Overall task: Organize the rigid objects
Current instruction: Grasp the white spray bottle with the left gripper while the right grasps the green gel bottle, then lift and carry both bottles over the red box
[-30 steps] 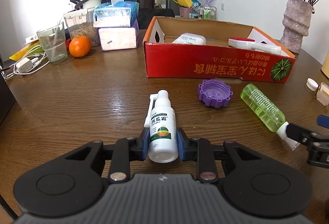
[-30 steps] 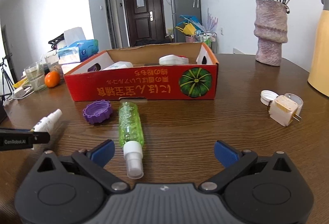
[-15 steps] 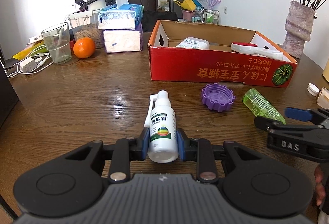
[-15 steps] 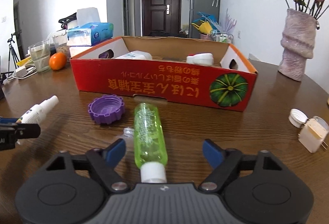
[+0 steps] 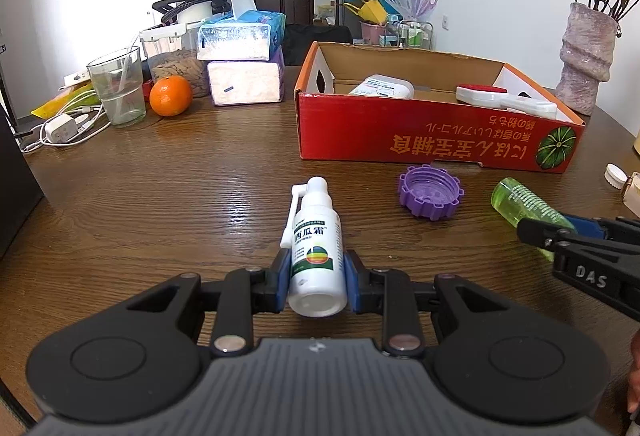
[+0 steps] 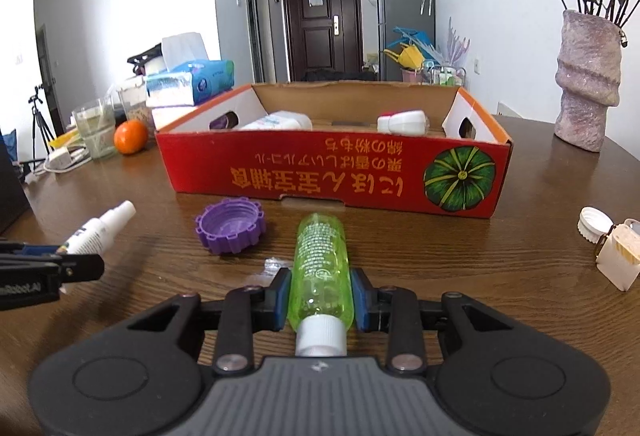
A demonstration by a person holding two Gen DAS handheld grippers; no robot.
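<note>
Holding the white spray bottle point(image 5: 316, 260) clamped in your left gripper point(image 5: 316, 276), you pressed the right gripper point(image 6: 322, 294) onto the green bottle point(image 6: 322, 268), near the red box point(image 6: 332, 171).

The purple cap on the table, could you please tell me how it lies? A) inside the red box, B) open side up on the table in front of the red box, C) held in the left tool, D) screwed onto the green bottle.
B: the purple cap rests hollow side up on the table, in front of the red box, apart from the green bottle beside it.
</note>
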